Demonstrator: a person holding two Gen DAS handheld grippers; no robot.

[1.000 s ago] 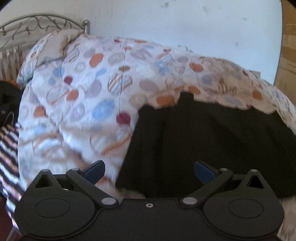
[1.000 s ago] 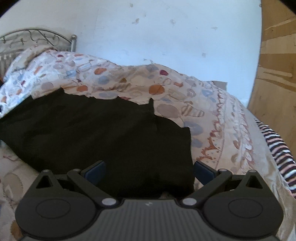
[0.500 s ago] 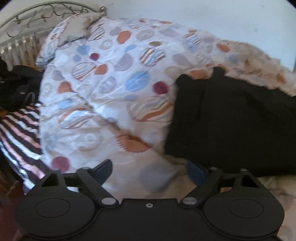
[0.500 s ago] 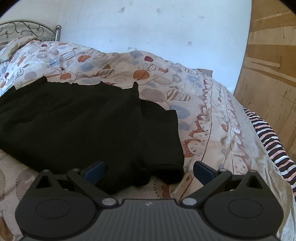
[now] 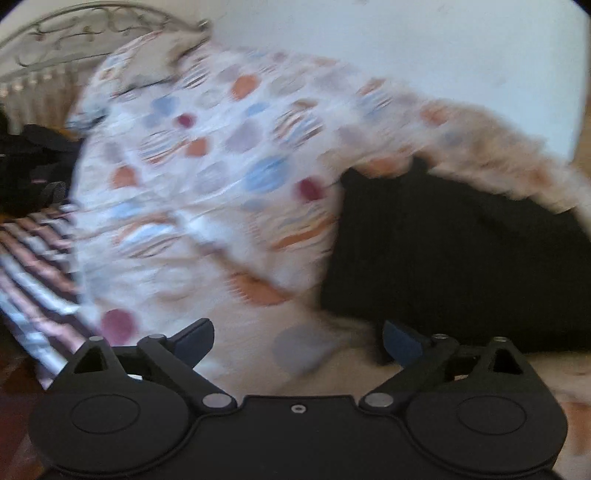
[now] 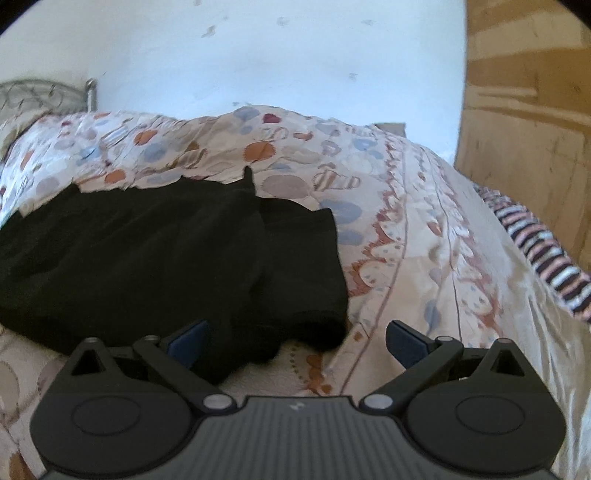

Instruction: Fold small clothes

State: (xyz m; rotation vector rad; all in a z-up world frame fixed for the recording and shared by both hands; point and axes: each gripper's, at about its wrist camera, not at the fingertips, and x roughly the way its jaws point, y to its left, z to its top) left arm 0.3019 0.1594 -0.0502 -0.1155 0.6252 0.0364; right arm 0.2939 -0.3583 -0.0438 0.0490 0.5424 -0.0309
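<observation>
Here, black garment (image 6: 155,254) lies on quilt (image 6: 424,236) (no containers).

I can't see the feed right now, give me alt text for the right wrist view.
A black garment lies spread on a patterned quilt, its near right corner just ahead of the open, empty right gripper. Behind are a white wall and a metal headboard.

Home bedroom: bed with patterned quilt (image 6: 424,236), scrolled metal headboard (image 5: 85,26), pillow (image 5: 147,62), plain white wall (image 6: 258,55)
</observation>
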